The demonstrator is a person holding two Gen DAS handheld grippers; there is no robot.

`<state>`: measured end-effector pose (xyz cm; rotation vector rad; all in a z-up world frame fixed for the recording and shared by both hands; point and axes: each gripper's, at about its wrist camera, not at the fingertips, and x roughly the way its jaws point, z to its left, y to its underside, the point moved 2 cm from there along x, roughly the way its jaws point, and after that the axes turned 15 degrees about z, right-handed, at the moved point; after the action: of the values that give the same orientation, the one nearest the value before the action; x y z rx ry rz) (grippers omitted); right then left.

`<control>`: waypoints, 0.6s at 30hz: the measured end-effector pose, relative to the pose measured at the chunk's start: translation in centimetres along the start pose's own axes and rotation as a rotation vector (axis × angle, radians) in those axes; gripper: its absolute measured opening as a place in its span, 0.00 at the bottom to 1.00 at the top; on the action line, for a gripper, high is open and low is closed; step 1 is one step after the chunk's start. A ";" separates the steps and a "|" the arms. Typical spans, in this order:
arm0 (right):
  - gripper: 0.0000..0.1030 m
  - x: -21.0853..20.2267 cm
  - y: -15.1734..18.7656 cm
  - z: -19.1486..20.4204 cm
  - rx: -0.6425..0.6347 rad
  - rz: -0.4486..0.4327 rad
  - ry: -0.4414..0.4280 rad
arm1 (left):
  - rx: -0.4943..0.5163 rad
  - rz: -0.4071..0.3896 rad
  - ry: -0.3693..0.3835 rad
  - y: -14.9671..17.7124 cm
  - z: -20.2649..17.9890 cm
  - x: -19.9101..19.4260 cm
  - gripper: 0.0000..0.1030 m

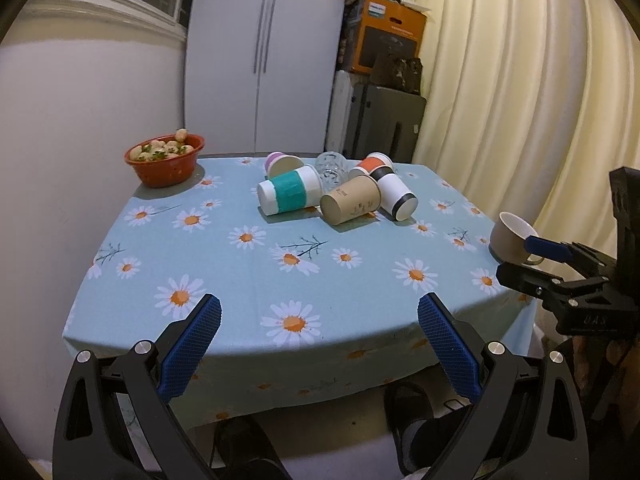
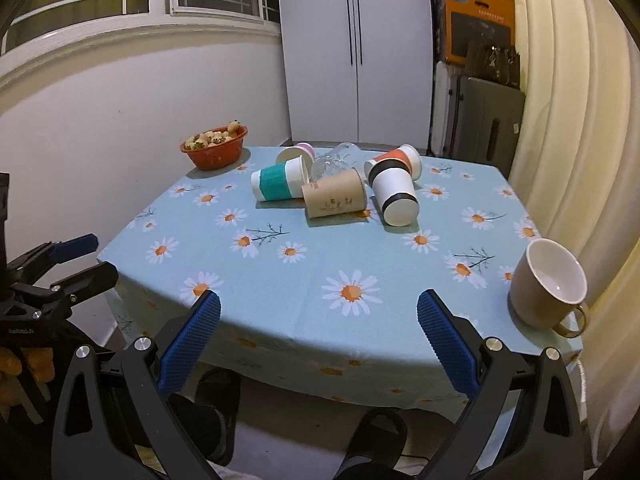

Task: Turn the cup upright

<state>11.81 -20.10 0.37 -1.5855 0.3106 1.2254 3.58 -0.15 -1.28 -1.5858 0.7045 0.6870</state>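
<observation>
From the left wrist camera, the left claw [image 1: 319, 312] hangs just off the near edge of the surface [image 1: 224, 280], which is covered by a pale blue daisy-print cloth, its two blue-padded fingers [image 1: 192, 350] spread wide apart with nothing between them. Toward the far side lies a huddle of tipped-over cups: a white paper cup with a teal band [image 1: 289, 195] on its side, a brown paper cup [image 1: 351, 205] touching it on the right, a white cup with black bands [image 1: 397, 197], an orange-and-white cup [image 1: 373, 165] behind, a pink-striped cup [image 1: 282, 163] and a clear glass [image 1: 331, 168] lying at the back. A red bowl of strawberries [image 1: 166, 160] sits at the far left corner. A tan mug [image 1: 513, 239] stands upright at the right edge, with the right claw [image 1: 536, 258] just beside it, partly overlapping it in view. From the right wrist camera, the right claw [image 2: 319, 312] is likewise open wide at the near edge, empty, and the tan mug [image 2: 548, 284] stands mouth-up near the right corner, its handle toward the camera. The brown paper cup [image 2: 335, 198] lies on its side mid-cluster, touching the teal-banded cup [image 2: 276, 182]. The left claw [image 2: 86, 258] shows at the left, off the surface, fingers parted
</observation>
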 end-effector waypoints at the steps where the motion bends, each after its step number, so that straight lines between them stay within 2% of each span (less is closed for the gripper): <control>1: 0.95 0.1 -0.4 -0.3 0.004 0.002 -0.008 | 0.023 0.006 -0.005 -0.8 0.1 0.2 0.94; 4: 0.95 0.6 -1.8 -1.1 0.014 0.023 -0.027 | 0.072 0.012 -0.046 -3.1 0.7 0.7 0.94; 9: 0.95 2.3 -4.9 -2.4 0.032 0.092 -0.116 | 0.179 0.055 -0.104 -7.7 1.7 2.2 0.94; 12: 0.95 3.5 -6.7 -2.8 0.035 0.135 -0.162 | 0.269 0.100 -0.101 -10.6 2.0 4.0 0.94; 18: 0.95 6.1 -9.4 -3.0 0.018 0.202 -0.202 | 0.475 0.255 -0.073 -14.7 1.7 9.1 0.94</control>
<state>22.84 -16.50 0.46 -1.4270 0.3571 1.5217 20.63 2.55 0.84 -1.0423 0.9462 0.6965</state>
